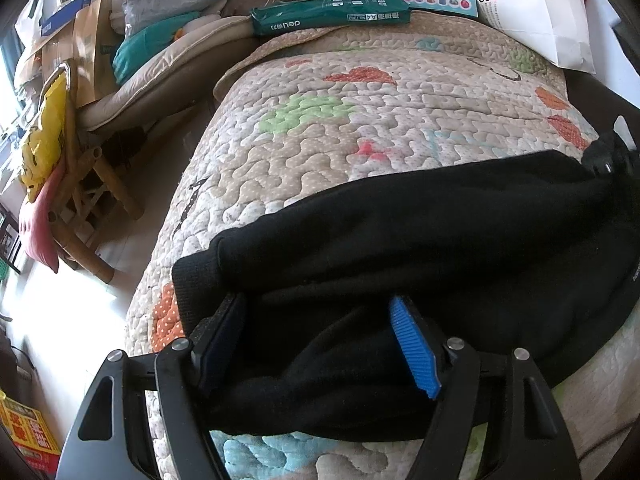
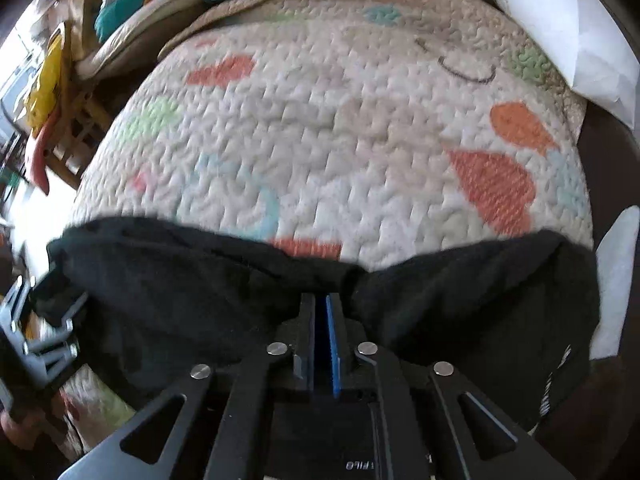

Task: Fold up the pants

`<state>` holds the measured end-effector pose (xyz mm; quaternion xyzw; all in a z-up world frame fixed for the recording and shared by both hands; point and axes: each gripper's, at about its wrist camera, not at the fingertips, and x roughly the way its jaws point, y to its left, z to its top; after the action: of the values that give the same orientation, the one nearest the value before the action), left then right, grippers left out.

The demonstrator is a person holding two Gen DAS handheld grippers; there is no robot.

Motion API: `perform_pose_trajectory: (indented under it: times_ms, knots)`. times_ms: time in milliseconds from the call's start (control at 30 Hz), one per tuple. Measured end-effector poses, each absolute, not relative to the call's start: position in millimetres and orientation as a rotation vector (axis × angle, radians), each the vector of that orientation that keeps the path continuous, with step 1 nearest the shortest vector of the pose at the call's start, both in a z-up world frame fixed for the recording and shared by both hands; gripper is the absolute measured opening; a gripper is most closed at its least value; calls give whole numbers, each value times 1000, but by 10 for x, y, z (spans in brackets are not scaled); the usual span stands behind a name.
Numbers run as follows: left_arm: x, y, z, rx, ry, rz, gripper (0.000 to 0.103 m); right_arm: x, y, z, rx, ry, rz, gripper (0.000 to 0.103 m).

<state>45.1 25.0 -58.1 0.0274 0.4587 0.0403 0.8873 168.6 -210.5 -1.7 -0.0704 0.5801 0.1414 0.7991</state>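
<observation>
Black pants [image 1: 400, 232] spread across a patterned quilt [image 1: 320, 128], cuffed end toward its left edge. Left gripper [image 1: 320, 344] wide apart astride a bunched fold, not pressing. Right gripper [image 2: 322, 320] nearly closed, pinching the pants' far edge.

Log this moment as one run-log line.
left tool: open astride pants | right tool: shut on pants fabric | surface: quilt

Quilted patchwork bed cover [image 1: 360, 128] under black pants [image 1: 400, 248], green pack [image 1: 332, 16] beyond.
</observation>
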Motion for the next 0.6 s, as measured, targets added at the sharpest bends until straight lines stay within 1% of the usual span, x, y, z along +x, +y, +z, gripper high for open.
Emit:
perform_pose_trajectory:
  times_ms: [33, 67, 133, 200, 267, 333, 367, 400, 433, 467, 533, 600]
  knots:
    - [451, 248, -579, 58, 954, 84, 73, 1747, -2084, -2, -164, 1239, 291, 15]
    - [450, 250, -579, 59, 953, 84, 73, 1813, -2054, -5, -182, 1238, 280, 26]
    - [450, 251, -578, 60, 953, 84, 73, 1935, -2002, -35, -208, 1245, 267, 35]
    - [451, 255, -578, 61, 953, 85, 73, 2046, -1958, -73, -201, 1262, 262, 37]
    - [452, 250, -580, 59, 954, 84, 73, 2143, -1941, -165, -184, 1317, 255, 43]
    - [449, 249, -584, 60, 954, 85, 74, 2193, -1903, -292, -208, 1362, 234, 43]
    - [448, 252, -586, 61, 955, 85, 74, 2201, -1874, -352, -229, 1380, 233, 40]
    - [447, 253, -589, 61, 954, 85, 74, 2200, -1843, -385, -246, 1385, 235, 34]
    - [450, 249, -588, 61, 954, 85, 74, 2197, -1805, -377, -254, 1378, 246, 13]
    - [451, 249, -587, 61, 954, 85, 74, 2206, -1767, -357, -264, 1377, 251, 10]
    - [450, 250, -587, 60, 954, 86, 75, 2258, -1726, -252, -285, 1329, 234, 9]
    - [446, 251, -587, 62, 952, 87, 75, 2344, -1771, -161, -233, 1295, 214, 8]
